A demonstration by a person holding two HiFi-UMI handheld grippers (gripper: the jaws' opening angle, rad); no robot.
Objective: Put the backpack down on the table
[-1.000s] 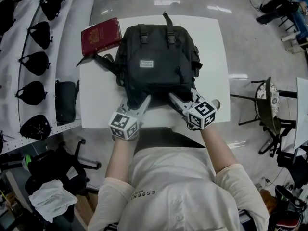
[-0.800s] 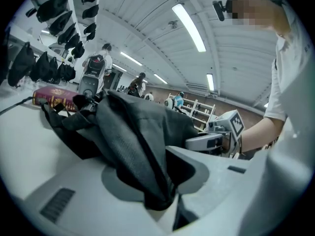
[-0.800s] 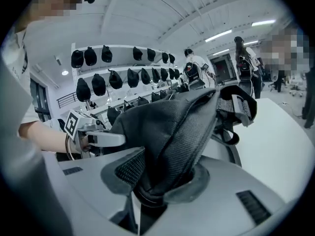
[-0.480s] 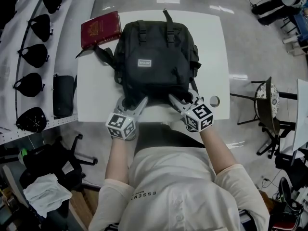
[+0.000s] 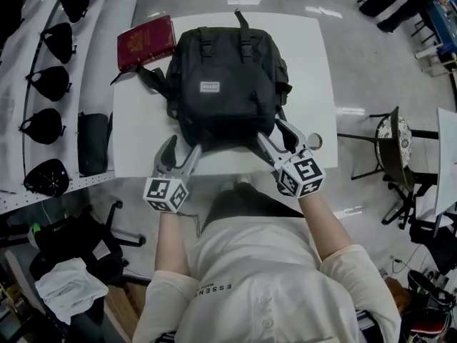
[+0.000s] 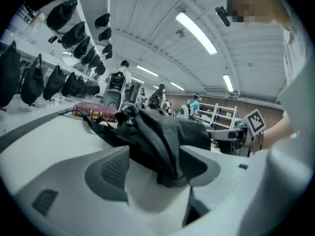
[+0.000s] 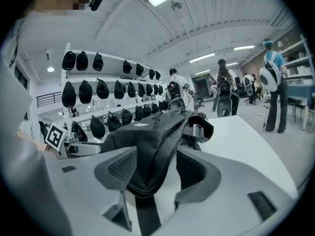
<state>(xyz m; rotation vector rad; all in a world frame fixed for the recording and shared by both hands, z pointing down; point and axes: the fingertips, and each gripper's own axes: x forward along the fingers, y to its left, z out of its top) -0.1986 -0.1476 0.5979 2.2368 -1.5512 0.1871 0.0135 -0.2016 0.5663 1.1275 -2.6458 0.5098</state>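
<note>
Backpack point(image 5: 228, 84) lies on table point(image 5: 143, 141), label point(image 5: 209, 86) unreadable; left claw point(image 5: 182, 147) and right claw point(image 5: 271, 131) opening around its edge

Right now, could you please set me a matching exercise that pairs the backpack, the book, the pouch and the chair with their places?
Things:
1. backpack
2. book
3. pouch
4. chair

Places:
A. on the floor, right of the table
B. middle of the table
C. table's far left corner
D. on the shelf, left of the table

Pairs: 1-B, 2-C, 3-D, 4-A
</note>
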